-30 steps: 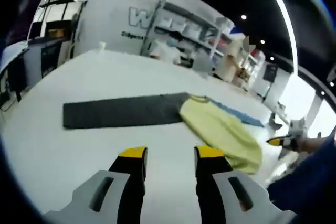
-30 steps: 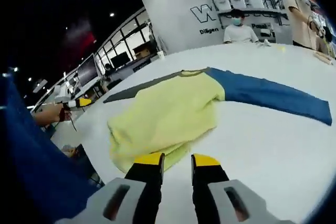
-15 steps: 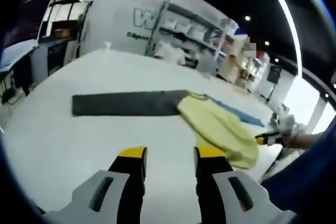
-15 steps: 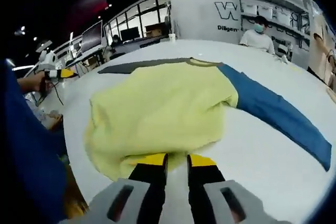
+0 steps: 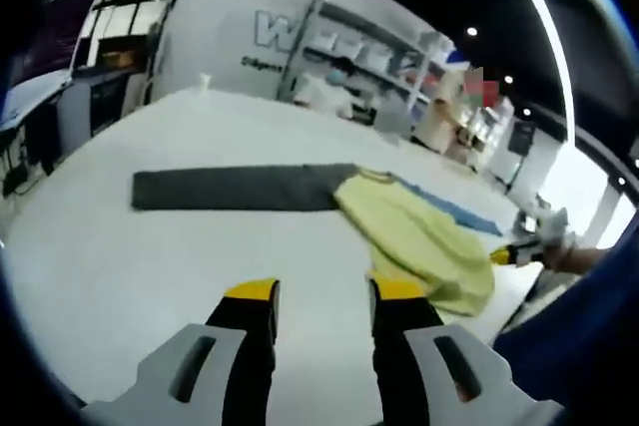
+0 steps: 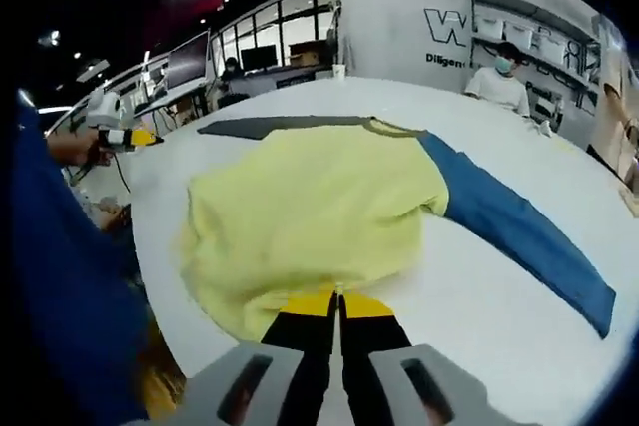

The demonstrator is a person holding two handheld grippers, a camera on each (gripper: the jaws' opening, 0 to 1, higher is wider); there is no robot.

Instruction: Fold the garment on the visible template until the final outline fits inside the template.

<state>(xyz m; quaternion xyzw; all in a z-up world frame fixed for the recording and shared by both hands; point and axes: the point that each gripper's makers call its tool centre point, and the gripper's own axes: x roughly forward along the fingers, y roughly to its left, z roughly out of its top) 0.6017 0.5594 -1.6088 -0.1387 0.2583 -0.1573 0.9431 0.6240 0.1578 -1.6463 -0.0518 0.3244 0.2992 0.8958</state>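
A garment lies spread on the white table [image 6: 479, 296]. It has a yellow body [image 6: 319, 207], a dark grey sleeve [image 6: 270, 127] and a blue sleeve [image 6: 519, 236]. My right gripper [image 6: 337, 301] is at the near hem of the yellow body, its jaws pressed together on the fabric edge. In the left gripper view the garment's yellow body [image 5: 419, 241] lies ahead to the right, with the grey sleeve [image 5: 235, 189] stretching left. My left gripper [image 5: 324, 291] hovers open over bare table, short of the cloth. The right gripper [image 5: 514, 254] shows at the garment's right edge.
A masked person [image 6: 496, 87] sits behind the far side of the table, in front of shelves [image 6: 529, 27]. Monitors [image 6: 190, 57] stand at the back left. A paper cup [image 6: 339, 71] sits at the far table edge. My blue sleeve [image 6: 60, 276] covers the left side.
The right gripper has come up to the yellow hem and its jaws have gone from apart to shut. The left gripper stays open and has hardly moved.
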